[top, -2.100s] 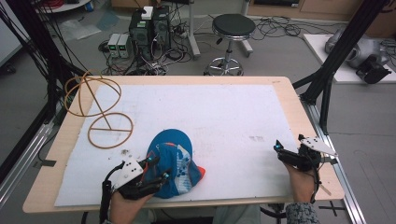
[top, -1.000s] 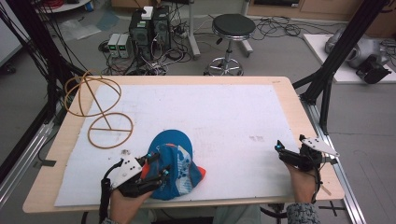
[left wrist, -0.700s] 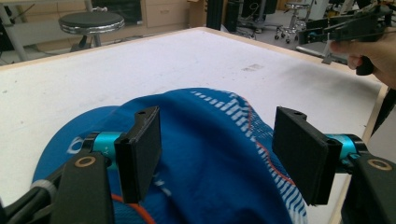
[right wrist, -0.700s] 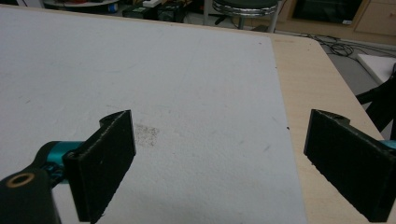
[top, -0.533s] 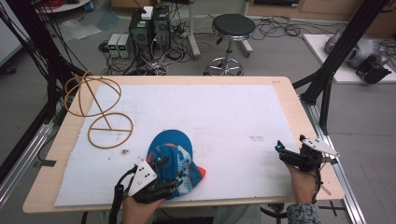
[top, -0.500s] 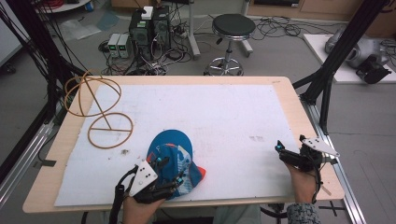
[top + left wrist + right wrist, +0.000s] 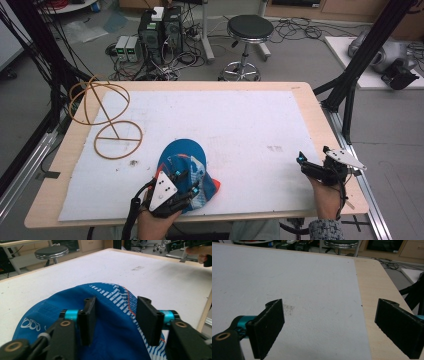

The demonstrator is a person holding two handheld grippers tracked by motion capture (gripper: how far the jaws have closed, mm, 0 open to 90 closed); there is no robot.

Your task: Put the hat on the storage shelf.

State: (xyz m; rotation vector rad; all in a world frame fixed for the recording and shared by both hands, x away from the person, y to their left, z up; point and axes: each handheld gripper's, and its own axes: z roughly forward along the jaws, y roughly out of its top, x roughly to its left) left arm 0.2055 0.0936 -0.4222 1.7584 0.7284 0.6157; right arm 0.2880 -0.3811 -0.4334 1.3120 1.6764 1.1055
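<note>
A blue cap (image 7: 181, 155) with white stripes and an orange patch lies on the white mat near the table's front edge. My left gripper (image 7: 187, 182) sits on the cap's near side, pointing away from the person. In the left gripper view the cap's crown (image 7: 115, 322) bulges up between the jaws of the left gripper (image 7: 116, 315). The jaws have just been closing and stand half apart, and I see no firm pinch. My right gripper (image 7: 305, 165) hovers near the mat's front right corner. In its own view the right gripper (image 7: 329, 325) is wide open over bare mat.
A brown wire hoop stand (image 7: 107, 125) stands at the table's left side. The white mat (image 7: 240, 115) covers most of the wooden table (image 7: 320, 120). A stool (image 7: 250, 27) and electronics boxes are on the floor beyond the far edge.
My left gripper has shifted right along the cap's near side and its jaws have narrowed around the crown. The right gripper has not moved.
</note>
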